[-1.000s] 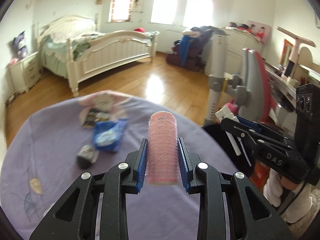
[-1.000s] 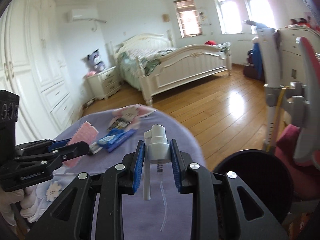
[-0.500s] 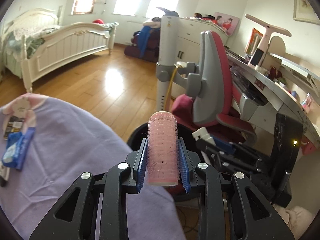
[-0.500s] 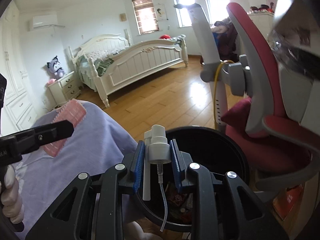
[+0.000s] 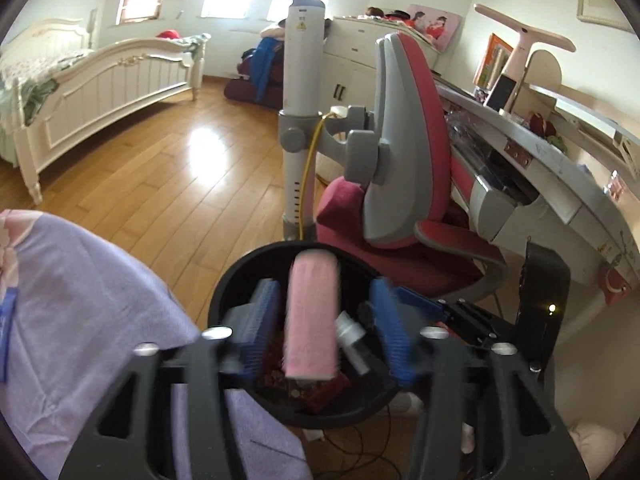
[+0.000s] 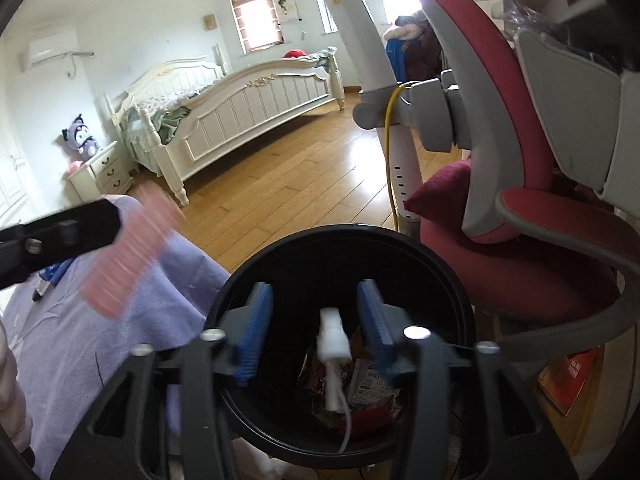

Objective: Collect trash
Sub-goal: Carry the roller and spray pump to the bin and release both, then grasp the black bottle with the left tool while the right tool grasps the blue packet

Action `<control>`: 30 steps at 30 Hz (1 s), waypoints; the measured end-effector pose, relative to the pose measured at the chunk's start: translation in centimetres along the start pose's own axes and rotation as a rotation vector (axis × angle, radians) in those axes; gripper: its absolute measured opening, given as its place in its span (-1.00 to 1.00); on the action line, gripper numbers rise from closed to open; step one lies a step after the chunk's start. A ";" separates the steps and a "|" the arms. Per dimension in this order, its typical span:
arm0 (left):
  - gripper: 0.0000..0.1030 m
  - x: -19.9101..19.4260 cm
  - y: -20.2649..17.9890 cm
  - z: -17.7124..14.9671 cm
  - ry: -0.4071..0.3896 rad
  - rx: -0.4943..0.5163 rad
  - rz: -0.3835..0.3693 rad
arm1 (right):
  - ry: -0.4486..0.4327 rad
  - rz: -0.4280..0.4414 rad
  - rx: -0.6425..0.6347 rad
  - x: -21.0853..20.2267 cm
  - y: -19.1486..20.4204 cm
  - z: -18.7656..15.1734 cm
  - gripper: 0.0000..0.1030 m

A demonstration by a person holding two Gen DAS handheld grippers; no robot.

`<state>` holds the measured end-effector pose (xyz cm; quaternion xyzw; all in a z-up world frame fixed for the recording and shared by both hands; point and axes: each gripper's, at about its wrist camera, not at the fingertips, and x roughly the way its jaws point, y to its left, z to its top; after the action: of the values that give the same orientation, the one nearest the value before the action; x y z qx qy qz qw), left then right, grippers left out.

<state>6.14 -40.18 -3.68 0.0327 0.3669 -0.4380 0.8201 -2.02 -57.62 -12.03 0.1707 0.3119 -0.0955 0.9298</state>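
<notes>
A black bin [image 5: 224, 304] stands beside the purple-clothed table [image 5: 80, 300] and holds wrappers. My left gripper [image 5: 326, 330] hangs over it with its jaws opening. A blurred pink hair roller [image 5: 312, 316] sits loose between the blue pads, with a gap on each side. My right gripper [image 6: 314, 330] is over the same bin [image 6: 460, 280], its jaws also opening. A white spray pump [image 6: 334, 344] drops free between them, touching neither pad. In the right wrist view, one finger [image 6: 80, 228] of the left gripper and the blurred roller [image 6: 128, 252] show at the left.
A pink and grey chair [image 5: 408, 168] stands just behind the bin, with a white tower appliance [image 5: 298, 92] beside it. A cluttered desk [image 5: 540, 152] runs along the right. Beyond lie wooden floor [image 5: 160, 168] and a white bed [image 5: 100, 80]. Cables trail under the bin.
Both grippers have swung from over the purple table to above the black bin. Both pairs of jaws have opened, letting go of the pink roller and the white spray pump.
</notes>
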 end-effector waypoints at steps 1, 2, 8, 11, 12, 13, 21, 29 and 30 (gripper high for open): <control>0.44 -0.5 0.1 0.1 -0.018 -0.005 0.004 | -0.005 0.001 0.006 -0.2 -0.2 0.0 0.38; 0.44 -0.9 0.1 0.1 -0.029 -0.005 0.004 | -0.013 0.003 0.008 -0.4 -0.2 0.0 0.40; 0.54 -4.1 2.2 -0.7 -0.066 -0.041 0.065 | 0.005 0.052 -0.029 -0.5 1.5 0.0 0.40; 0.54 -6.5 4.4 -1.4 -0.092 -0.077 0.112 | 0.007 0.086 -0.060 -0.5 3.3 0.4 0.40; 0.54 -7.4 5.2 -1.7 -0.098 -0.091 0.130 | 0.008 0.104 -0.075 -0.5 4.2 0.6 0.40; 0.54 -8.5 6.3 -2.0 -0.107 -0.111 0.155 | 0.008 0.119 -0.088 -0.5 4.9 0.8 0.40; 0.54 -15.6 14.6 -4.9 -0.145 -0.221 0.335 | 0.023 0.243 -0.232 -0.3 13.0 2.5 0.40; 0.54 -19.0 22.6 -8.1 -0.065 -0.258 0.455 | 0.072 0.355 -0.357 1.0 21.3 3.5 0.40; 0.54 -18.9 23.3 -8.3 -0.049 -0.256 0.459 | 0.080 0.368 -0.373 1.3 22.5 3.6 0.40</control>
<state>12.07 -9.63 -4.05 0.0006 0.3821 -0.1913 0.9041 7.38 -38.29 -4.28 0.0537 0.3241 0.1413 0.9339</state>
